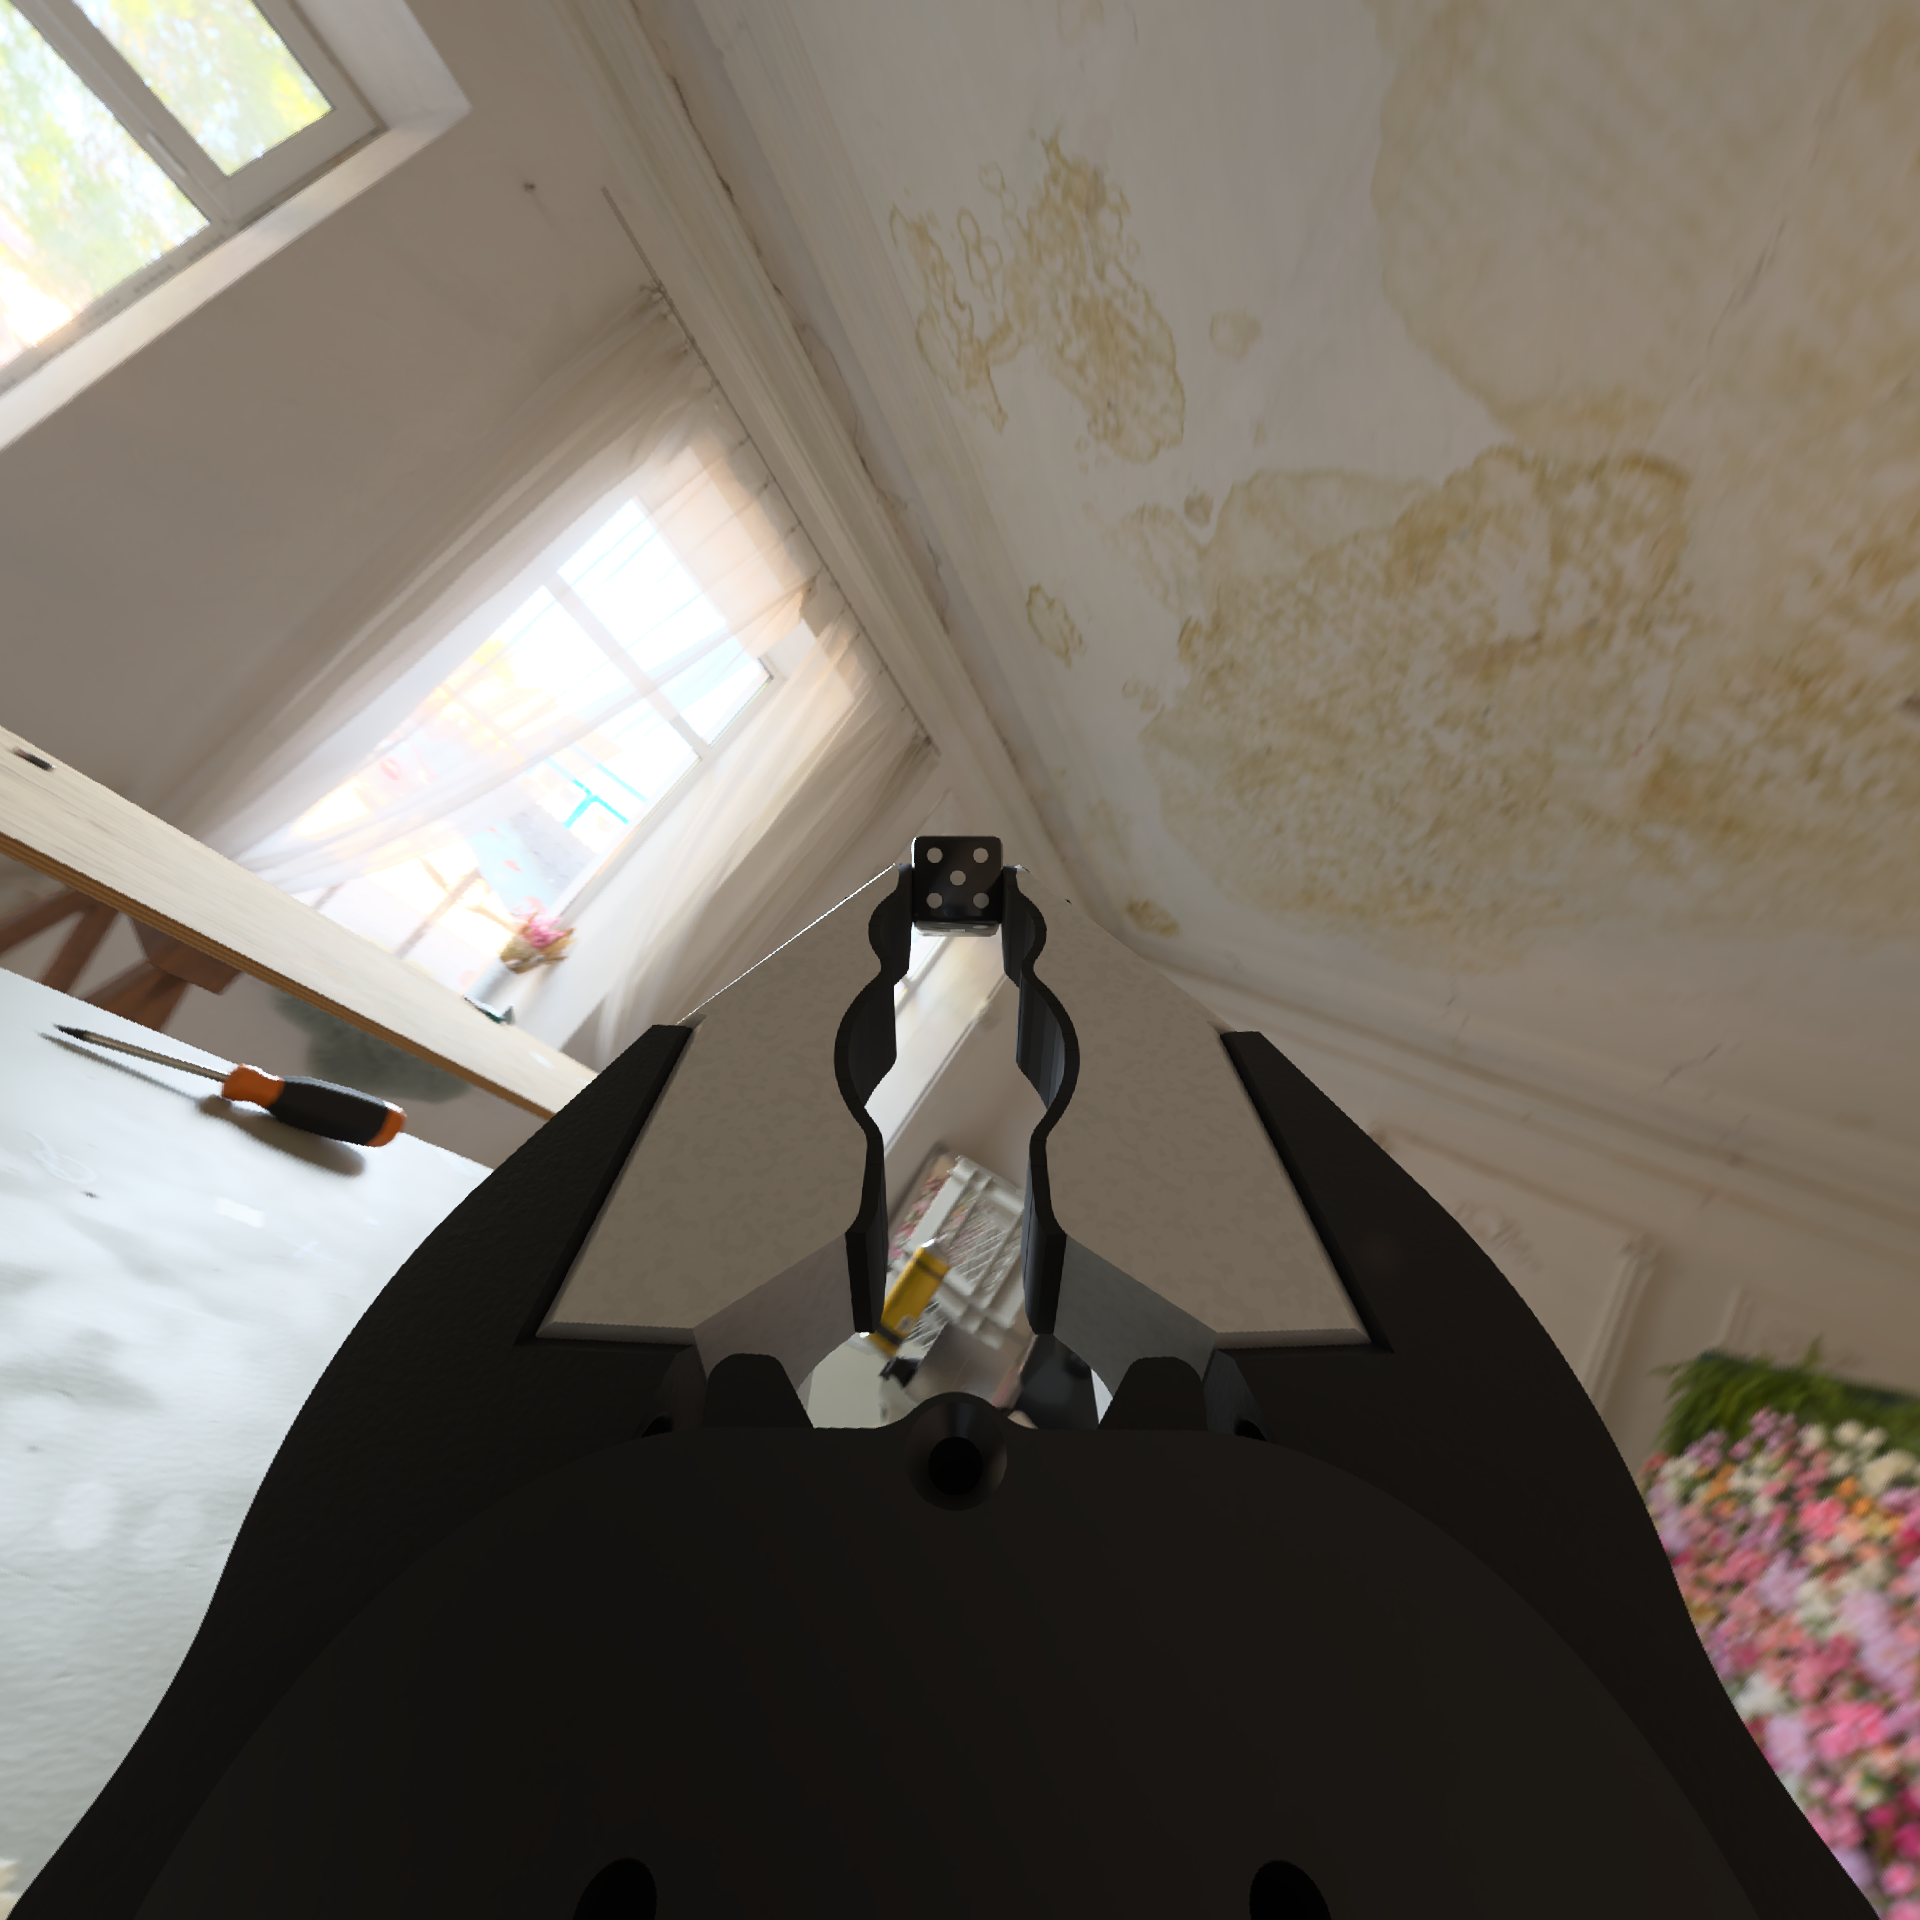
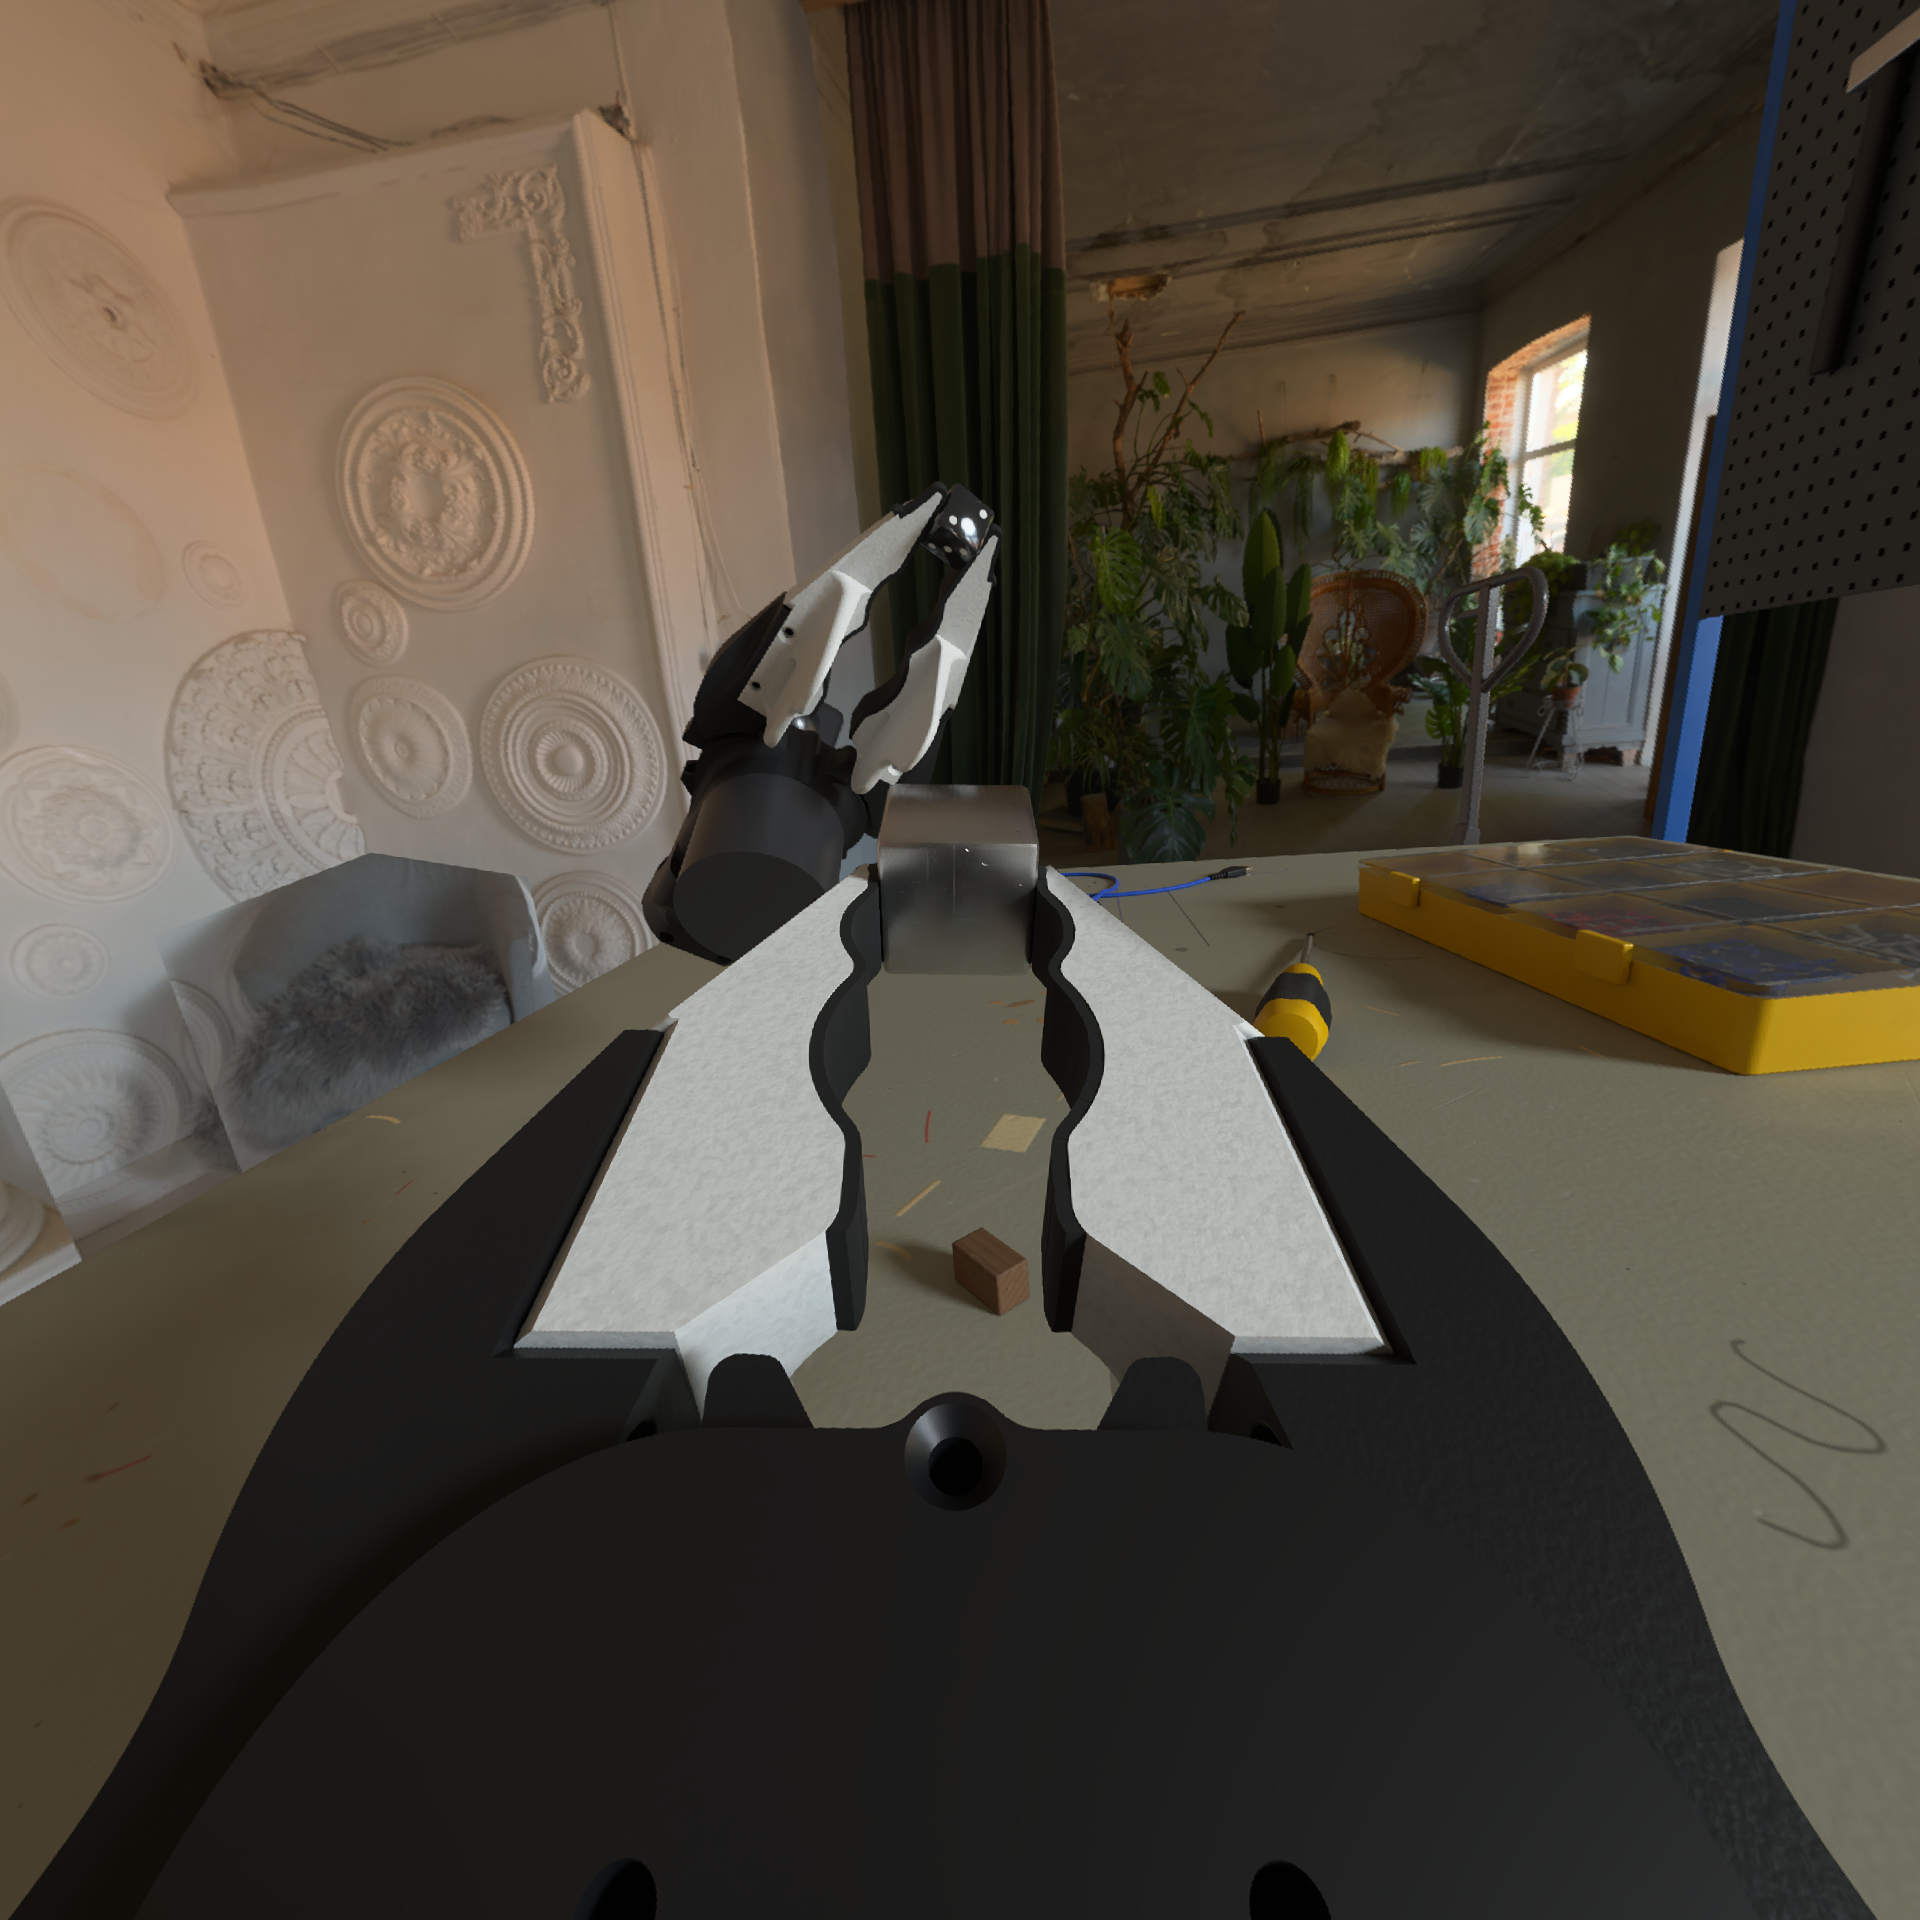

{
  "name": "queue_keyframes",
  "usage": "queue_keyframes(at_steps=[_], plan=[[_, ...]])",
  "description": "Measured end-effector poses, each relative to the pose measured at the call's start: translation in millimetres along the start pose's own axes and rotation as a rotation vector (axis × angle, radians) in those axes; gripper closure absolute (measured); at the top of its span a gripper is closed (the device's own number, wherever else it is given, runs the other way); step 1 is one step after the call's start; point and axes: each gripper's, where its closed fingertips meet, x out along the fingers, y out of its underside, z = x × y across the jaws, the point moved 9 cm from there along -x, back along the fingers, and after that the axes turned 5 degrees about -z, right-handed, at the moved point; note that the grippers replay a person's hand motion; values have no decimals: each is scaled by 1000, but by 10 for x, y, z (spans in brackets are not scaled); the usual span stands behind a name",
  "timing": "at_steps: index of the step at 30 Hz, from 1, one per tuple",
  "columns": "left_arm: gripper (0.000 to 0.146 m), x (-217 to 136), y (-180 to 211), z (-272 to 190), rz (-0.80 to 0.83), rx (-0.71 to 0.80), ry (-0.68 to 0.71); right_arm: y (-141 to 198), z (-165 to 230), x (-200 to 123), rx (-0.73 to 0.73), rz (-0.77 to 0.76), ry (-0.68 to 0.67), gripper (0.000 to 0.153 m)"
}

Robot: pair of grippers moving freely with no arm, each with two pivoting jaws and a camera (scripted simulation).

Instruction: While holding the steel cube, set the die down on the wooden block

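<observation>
Two grippers are ours: our left gripper (image 2: 961, 535), tilted up above the table (image 2: 1558, 1195), pinches the black die (image 2: 961, 530) at its fingertips. Our right gripper (image 2: 956, 909) clamps the steel cube (image 2: 956, 878) over the table. Below it the wooden block (image 2: 990, 1270) lies bare, with a yellow-handled screwdriver (image 2: 1291, 1003) and yellow organizer box (image 2: 1662, 945) farther right.

Table (image 2: 1558, 1195): wooden block (image 2: 990, 1270), screwdrivers, organizer.
</observation>
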Motion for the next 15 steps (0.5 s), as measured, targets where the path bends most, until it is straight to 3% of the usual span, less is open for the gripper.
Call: queue_keyframes(at_steps=[3, 15], plan=[[130, -18, -15, 42, -31, -63, -11, 0, -1, -1, 1, 0, 0, 125], [130, -29, -4, 107, -51, -82, -37, 6, -3, -1, 3, 4, 0, 125]])
